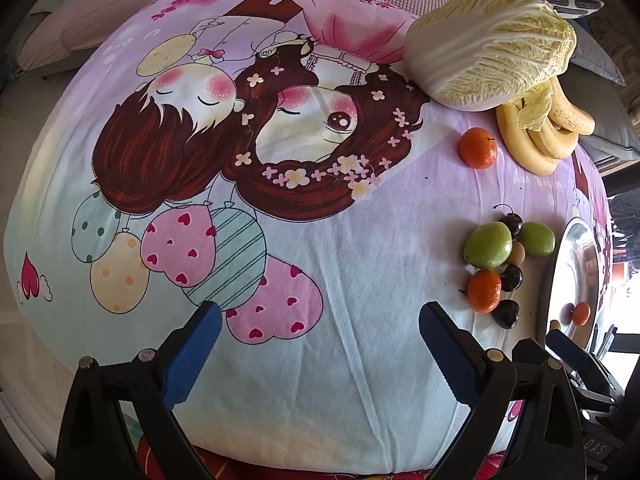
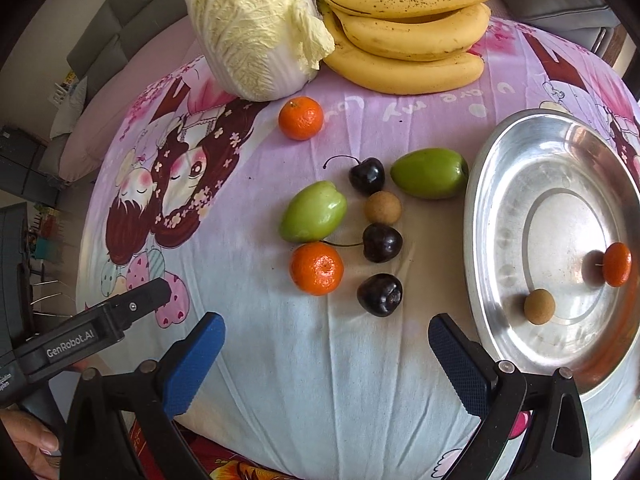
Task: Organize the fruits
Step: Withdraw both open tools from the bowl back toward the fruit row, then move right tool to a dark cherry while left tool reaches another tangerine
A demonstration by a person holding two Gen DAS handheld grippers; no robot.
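Your right gripper [image 2: 326, 354] gapes wide, empty; dark round cherry [image 2: 379, 294] just ahead, round steel plate [image 2: 496, 216] to right. Left gripper [image 1: 320, 344] likewise wide, empty, farther off.

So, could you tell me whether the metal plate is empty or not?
Not empty: the metal plate holds one tangerine and one small brown fruit.
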